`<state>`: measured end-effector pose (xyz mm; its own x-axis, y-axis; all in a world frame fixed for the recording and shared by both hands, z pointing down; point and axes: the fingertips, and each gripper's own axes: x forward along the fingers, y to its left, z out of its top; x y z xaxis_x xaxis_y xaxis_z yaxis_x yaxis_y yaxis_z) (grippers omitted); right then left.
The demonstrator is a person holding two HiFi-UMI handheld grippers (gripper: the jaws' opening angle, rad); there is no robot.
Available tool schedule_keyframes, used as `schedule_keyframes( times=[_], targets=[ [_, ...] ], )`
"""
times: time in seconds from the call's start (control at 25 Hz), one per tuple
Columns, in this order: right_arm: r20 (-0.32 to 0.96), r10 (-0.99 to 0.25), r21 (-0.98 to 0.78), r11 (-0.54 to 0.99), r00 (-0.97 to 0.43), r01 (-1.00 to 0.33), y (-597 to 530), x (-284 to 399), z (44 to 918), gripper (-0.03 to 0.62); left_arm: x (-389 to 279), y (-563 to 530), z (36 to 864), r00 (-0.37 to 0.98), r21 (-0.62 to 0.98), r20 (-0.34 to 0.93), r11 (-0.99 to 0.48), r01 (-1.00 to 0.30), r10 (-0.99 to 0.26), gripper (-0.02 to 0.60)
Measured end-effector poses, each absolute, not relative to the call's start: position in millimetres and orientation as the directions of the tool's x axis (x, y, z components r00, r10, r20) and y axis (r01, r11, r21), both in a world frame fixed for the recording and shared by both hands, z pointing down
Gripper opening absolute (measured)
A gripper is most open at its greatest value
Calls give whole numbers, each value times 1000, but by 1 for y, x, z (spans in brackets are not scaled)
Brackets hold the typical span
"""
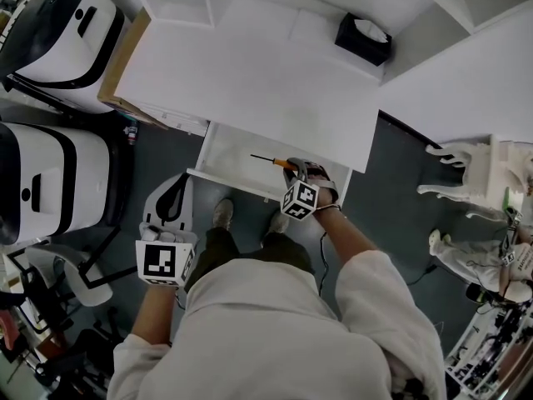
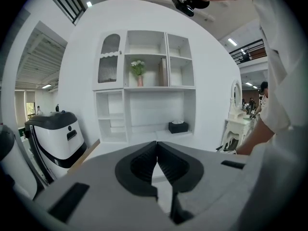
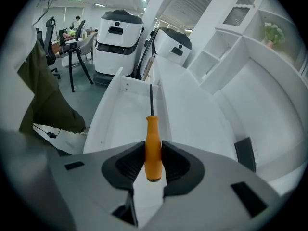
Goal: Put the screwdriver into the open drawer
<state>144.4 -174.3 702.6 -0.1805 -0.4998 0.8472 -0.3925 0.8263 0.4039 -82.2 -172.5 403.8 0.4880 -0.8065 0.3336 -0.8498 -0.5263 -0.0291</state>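
Clamped by its orange handle between the pads of the right tongs [image 3: 154, 150]: one screwdriver [image 3: 152, 129], metal shaft pointing straight away from the tongs. Held over the right part of the one open drawer [image 1: 218, 158], not yet lying in it. Left tongs [image 2: 157, 147] pressed together on nothing, low and near the body, left of the drawer. Beyond the drawer, a white tabletop [image 1: 250, 82], with one black tissue box [image 1: 363, 38] at its far right. On the floor, a white-and-black machine [image 1: 62, 32] at the far left and a second machine [image 1: 50, 182] nearer. At the right, one white carved side table [image 1: 470, 169].
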Motion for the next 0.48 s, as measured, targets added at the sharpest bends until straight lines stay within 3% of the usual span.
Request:
schedule_keyframes(
  times=[0.48],
  targets=[
    [908, -390, 305, 865, -153, -399, -173, 148, 786, 114, -106, -166, 422, 415, -64, 412, -480, -875, -811, 5]
  ],
)
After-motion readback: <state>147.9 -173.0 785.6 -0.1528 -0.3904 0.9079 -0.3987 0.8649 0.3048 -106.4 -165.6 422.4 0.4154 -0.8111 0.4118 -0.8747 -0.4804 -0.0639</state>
